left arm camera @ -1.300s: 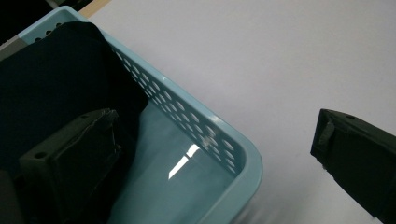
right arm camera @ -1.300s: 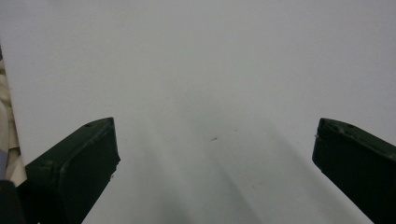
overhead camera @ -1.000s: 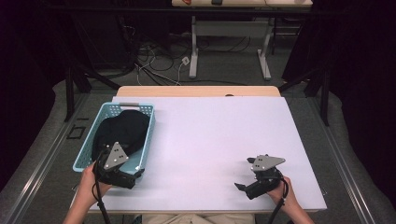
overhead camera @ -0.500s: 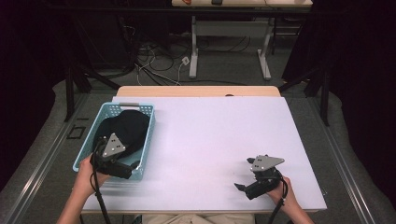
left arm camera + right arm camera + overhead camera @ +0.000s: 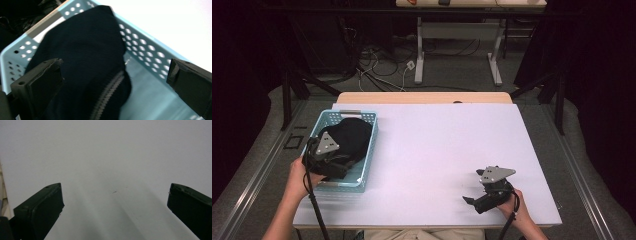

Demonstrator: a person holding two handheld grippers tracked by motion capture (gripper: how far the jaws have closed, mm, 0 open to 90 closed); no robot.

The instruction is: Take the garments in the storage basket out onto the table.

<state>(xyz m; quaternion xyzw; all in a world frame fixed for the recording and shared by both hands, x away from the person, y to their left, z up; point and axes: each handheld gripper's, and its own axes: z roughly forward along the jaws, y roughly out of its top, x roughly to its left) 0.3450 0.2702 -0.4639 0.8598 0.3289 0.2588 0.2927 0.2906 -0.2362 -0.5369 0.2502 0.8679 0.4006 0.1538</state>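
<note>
**Left gripper reaches into the basket for dark cloth**

A white table (image 5: pixel 437 150) is seen from above. At about nine o'clock on it sits a pale blue perforated basket (image 5: pixel 371 145) holding a bundled dark cloth (image 5: pixel 349 135). The left gripper (image 5: pixel 324 157) hangs over the basket's near end, jaws spread wide with nothing between them. In the left gripper view the cloth (image 5: pixel 82 62) lies heaped just ahead, nearer the left jaw, with a ribbed seam (image 5: pixel 107 92) running toward the camera; the basket wall (image 5: pixel 147 50) passes at two o'clock. The right gripper (image 5: pixel 472 201) rests at five o'clock on the table, released and empty, jaws wide over bare surface.

The step looks like a reach to grasp. Done well, the jaws should centre over a thick fold, sink in, and avoid catching the basket wall.
</note>
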